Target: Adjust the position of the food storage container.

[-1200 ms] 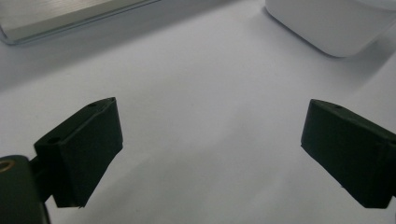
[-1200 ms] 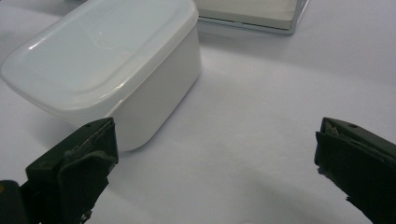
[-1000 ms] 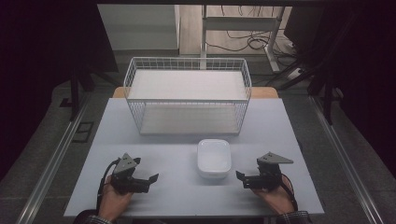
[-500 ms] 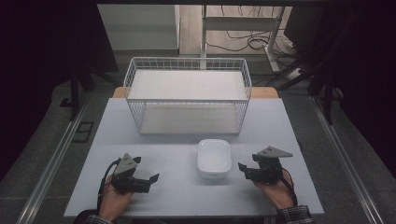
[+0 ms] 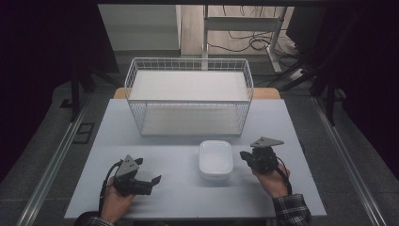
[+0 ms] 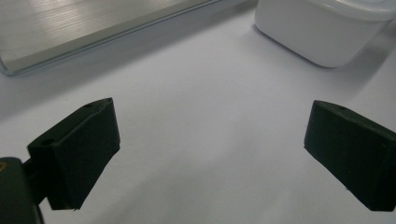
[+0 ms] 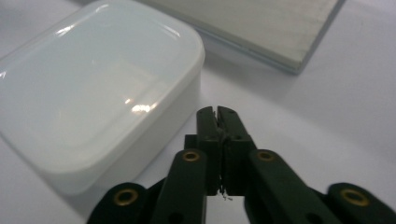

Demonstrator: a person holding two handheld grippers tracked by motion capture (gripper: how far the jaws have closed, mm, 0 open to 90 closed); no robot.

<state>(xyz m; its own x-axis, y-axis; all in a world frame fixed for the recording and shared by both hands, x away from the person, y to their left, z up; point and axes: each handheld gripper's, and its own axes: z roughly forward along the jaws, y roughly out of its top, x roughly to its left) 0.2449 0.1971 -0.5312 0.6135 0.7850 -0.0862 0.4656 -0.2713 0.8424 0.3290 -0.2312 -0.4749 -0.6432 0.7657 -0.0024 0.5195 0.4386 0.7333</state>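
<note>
A white lidded container (image 5: 215, 160) (image 7: 93, 107) (image 6: 327, 28) sits on the pale table (image 5: 179, 197), in front of the wire basket (image 5: 188, 101). My right gripper (image 5: 243, 155) (image 7: 217, 114) is just right of the container, level with its side and pointing at it. Its jaws have just been closing and now stand shut with nothing between them. At the front left, my left gripper (image 5: 149, 170) (image 6: 210, 154) rests open over bare table, jaws wide apart, aimed toward the container.
The white wire basket has a pale board as its floor (image 6: 70, 28) (image 7: 261, 23) and stands at the table's far middle. Dark floor, rails and cables lie beyond the table edges. Bare table lies between the two grippers in front of the container.
My right gripper has moved up the table and slightly left, coming closer to the container's right side, and its jaws have closed. The left gripper has stayed put.
</note>
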